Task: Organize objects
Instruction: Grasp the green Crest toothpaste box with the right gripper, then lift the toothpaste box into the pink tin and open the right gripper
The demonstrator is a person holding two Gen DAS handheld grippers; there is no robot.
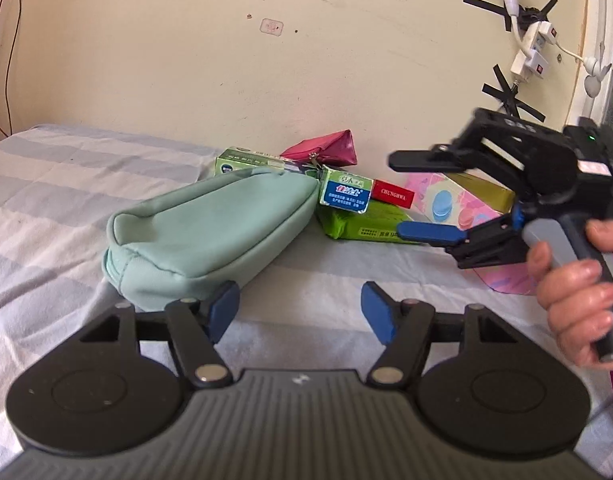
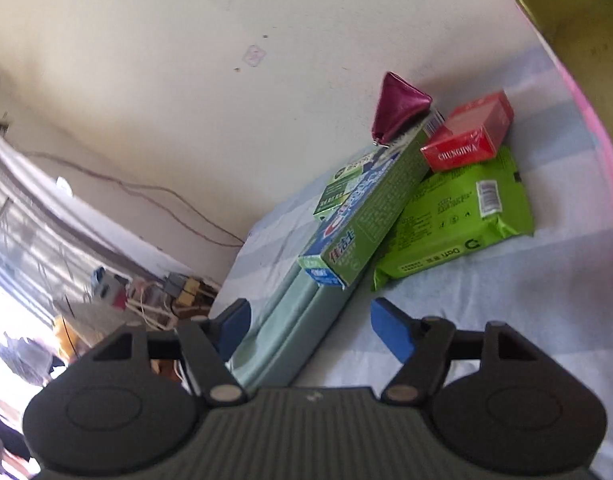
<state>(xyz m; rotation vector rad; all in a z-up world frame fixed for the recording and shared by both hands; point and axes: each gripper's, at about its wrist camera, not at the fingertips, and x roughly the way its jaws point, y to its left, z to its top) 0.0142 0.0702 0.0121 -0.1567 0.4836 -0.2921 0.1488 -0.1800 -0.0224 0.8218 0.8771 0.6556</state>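
A mint-green zip pouch lies on the striped bedsheet, with a green toothpaste box resting on its far end. Behind are a magenta coin purse, a red cigarette pack and a green wipes pack. My left gripper is open and empty, its left finger close to the pouch's near edge. A hand holds my right gripper, rolled sideways, open and empty, right of the pile. In the right wrist view the right gripper faces the pouch, toothpaste box and wipes pack.
A pink tissue box and a gold box stand at the right, behind the right gripper. The cream wall runs close behind the pile, with power strips taped on it. Beyond the bed's edge, cables and plugs clutter the floor.
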